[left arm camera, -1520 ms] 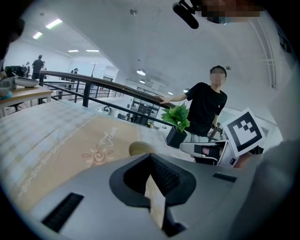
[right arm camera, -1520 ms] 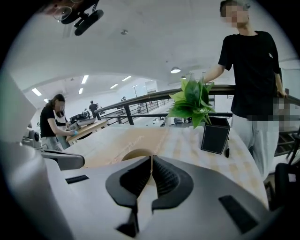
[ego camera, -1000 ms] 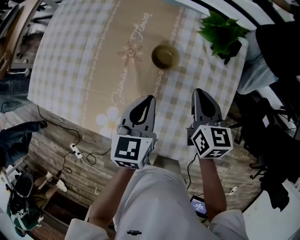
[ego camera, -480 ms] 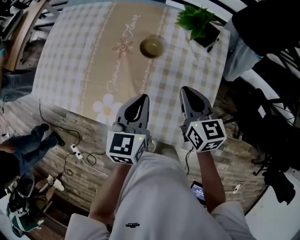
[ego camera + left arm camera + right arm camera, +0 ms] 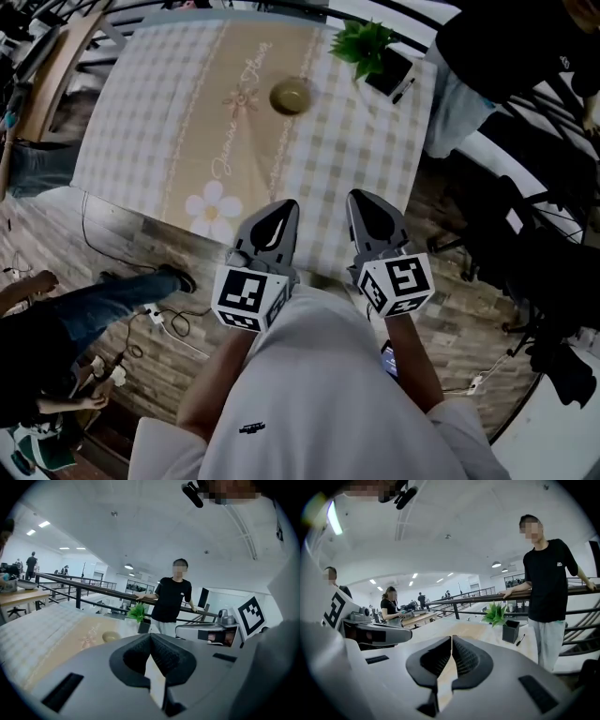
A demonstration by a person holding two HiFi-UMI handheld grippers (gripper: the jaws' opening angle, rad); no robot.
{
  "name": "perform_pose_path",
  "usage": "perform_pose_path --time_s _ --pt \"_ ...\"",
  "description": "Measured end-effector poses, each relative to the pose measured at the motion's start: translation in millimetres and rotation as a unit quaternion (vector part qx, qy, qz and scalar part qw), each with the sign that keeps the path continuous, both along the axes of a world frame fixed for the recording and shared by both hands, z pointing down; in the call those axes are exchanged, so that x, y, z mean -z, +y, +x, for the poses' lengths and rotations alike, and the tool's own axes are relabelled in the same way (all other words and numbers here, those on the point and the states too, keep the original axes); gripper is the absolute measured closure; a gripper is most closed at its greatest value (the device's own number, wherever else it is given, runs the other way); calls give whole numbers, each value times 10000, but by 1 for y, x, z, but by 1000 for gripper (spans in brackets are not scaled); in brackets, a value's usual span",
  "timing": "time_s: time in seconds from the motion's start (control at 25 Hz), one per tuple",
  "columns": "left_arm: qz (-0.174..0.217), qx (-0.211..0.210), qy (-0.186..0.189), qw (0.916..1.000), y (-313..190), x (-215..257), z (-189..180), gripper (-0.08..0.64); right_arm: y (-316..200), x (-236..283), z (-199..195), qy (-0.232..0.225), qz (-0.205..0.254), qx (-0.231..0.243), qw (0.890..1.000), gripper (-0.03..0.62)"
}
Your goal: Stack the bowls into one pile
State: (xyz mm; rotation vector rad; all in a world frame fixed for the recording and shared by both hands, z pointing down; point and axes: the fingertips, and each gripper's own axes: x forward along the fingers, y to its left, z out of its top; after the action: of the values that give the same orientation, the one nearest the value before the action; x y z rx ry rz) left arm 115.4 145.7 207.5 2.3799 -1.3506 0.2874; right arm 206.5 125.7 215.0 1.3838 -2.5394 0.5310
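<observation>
Although small and dim from the head view, reads as an olive bowl set mouth up on the tan runner of the checked cloth, toward the far side of the counter; round, so with no long axis to name. Cannot tell from any view whether one bowl or several nested. Shows again in the left gripper view only as a low pale shape just above that tool's grey body, and cannot be made out in the right gripper view. Stands near a potted plant at the far right corner, with a pen lying just beside the dark pot. Leaves wide bare cloth to the left of the bowl and in front of it, down to the near edge. Finds the left hand-held gripper and the right hand-held gripper side by side at that near edge, well apart from the bowl, tips pointing toward the far side, marker cubes out over the wooden floor. Has both pairs of jaws pressed together, pinching nothing. Beyond the far right corner, shows a person in a black top at a railing; at the lower left of the head view, another person, cut off by the frame, beside loose cables.
</observation>
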Motion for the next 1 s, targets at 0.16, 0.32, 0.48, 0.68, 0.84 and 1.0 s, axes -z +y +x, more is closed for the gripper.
perform_pose_path --time_s 0.16,0.32,0.48,0.68,0.84,1.0 --pt "81 -78 4 9999 19 15 9 541 23 27 4 0 270 -76 9996 557" --pt "141 -177 -12 9997 37 20 15 541 47 44 -2 -2 453 -87 9989 557" --pt "170 -238 17 9996 57 22 25 541 76 44 -4 137 515 77 9985 557" --pt "296 -261 79 9992 77 27 33 541 93 58 -15 263 911 153 9954 557" --pt "360 -225 48 9991 74 24 37 541 92 61 -17 404 1146 277 9922 557" --pt "222 -312 86 9992 78 18 45 541 94 56 -9 286 1007 102 9945 557"
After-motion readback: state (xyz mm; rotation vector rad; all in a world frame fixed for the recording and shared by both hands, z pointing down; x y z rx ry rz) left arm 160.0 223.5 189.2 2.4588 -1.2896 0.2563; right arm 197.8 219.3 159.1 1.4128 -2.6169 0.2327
